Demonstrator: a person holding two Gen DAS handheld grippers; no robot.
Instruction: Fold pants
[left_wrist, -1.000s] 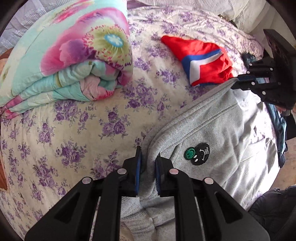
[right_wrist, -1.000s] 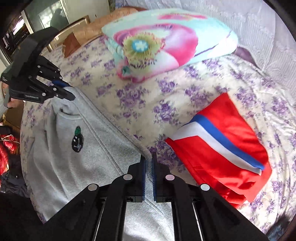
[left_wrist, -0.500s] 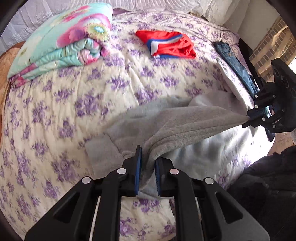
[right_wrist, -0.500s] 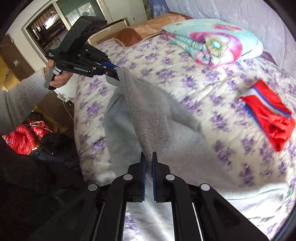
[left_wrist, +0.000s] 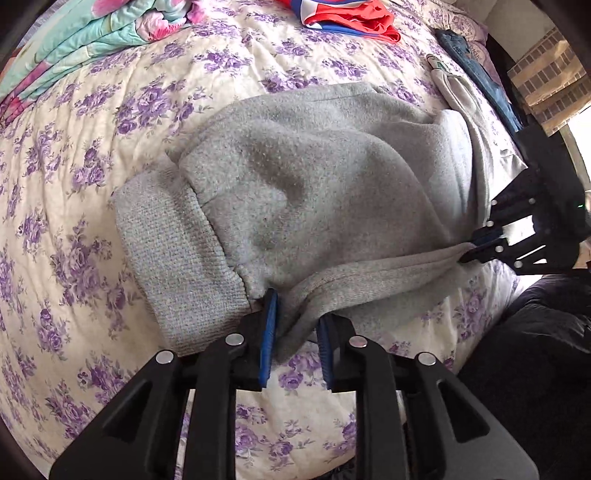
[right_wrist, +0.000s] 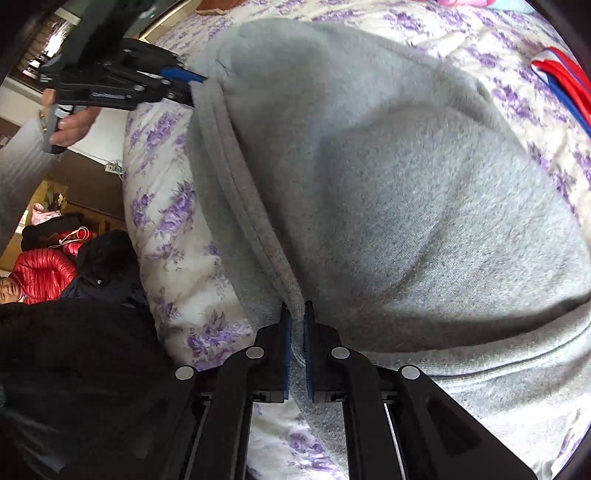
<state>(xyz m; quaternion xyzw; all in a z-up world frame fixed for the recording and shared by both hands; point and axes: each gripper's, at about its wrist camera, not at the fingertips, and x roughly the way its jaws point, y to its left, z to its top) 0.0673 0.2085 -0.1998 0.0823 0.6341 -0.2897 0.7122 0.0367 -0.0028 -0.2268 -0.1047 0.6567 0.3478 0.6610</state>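
Grey fleece pants (left_wrist: 295, 192) lie folded over on the flowered bedspread (left_wrist: 74, 184), ribbed cuff (left_wrist: 177, 251) at the left. My left gripper (left_wrist: 295, 325) has its jaws parted a little, with the folded edge of the pants between them. It also shows in the right wrist view (right_wrist: 192, 83). My right gripper (right_wrist: 297, 314) is shut on the same folded edge of the grey pants (right_wrist: 406, 184) near the bed's edge. It appears at the right of the left wrist view (left_wrist: 465, 254), pinching the cloth.
A folded floral quilt (left_wrist: 92, 33) lies at the far left. Red, white and blue shorts (left_wrist: 343, 18) and blue jeans (left_wrist: 476, 66) lie at the far side. Dark clothing (left_wrist: 535, 350) sits off the bed's edge. A red jacket (right_wrist: 40, 269) lies below.
Both grippers have carried the lifted edge of the grey pants over and down toward the near bed edge, so the pants now lie folded. The left jaws have opened slightly.
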